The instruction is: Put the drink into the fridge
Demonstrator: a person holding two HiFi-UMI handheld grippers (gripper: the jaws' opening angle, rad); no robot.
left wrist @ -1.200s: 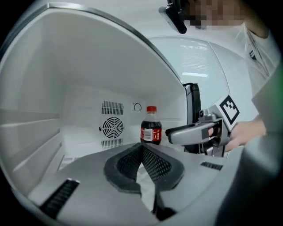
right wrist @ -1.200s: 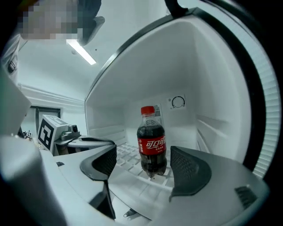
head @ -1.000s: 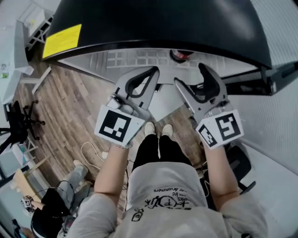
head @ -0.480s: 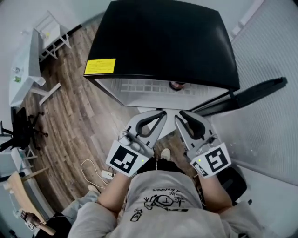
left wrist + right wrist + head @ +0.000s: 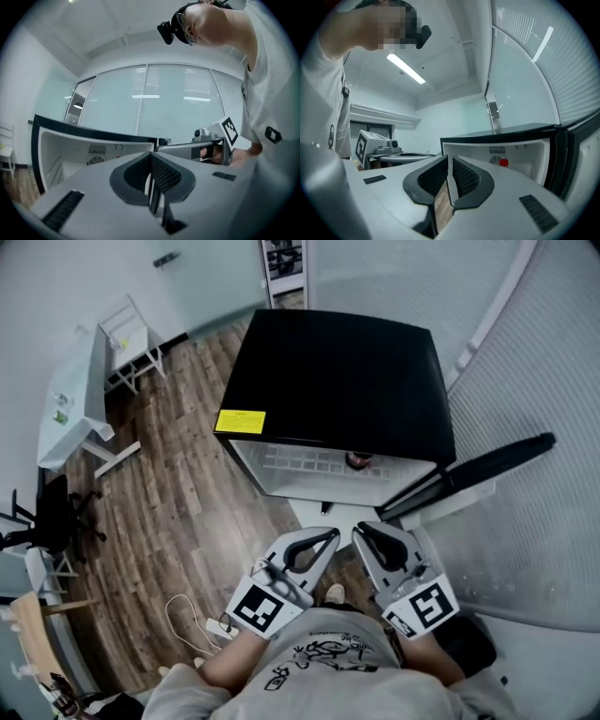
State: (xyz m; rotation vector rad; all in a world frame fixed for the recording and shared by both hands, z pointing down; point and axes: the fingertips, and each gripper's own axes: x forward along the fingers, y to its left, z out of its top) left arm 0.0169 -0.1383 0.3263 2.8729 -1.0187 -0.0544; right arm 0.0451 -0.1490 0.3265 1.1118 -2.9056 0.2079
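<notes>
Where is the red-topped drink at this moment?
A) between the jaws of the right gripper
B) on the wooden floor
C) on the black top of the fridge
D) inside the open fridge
D: the head view shows the red-topped drink inside the fridge, whose door stands open.

A white table (image 5: 73,404) and a black office chair (image 5: 52,514) stand on the wood-plank floor (image 5: 169,512). Frosted glass panels (image 5: 178,103) line one wall; a strip light (image 5: 406,68) glows overhead.

black fridge (image 5: 347,381) with yellow label (image 5: 240,421), brown wood-grain floor (image 5: 178,502).
</notes>
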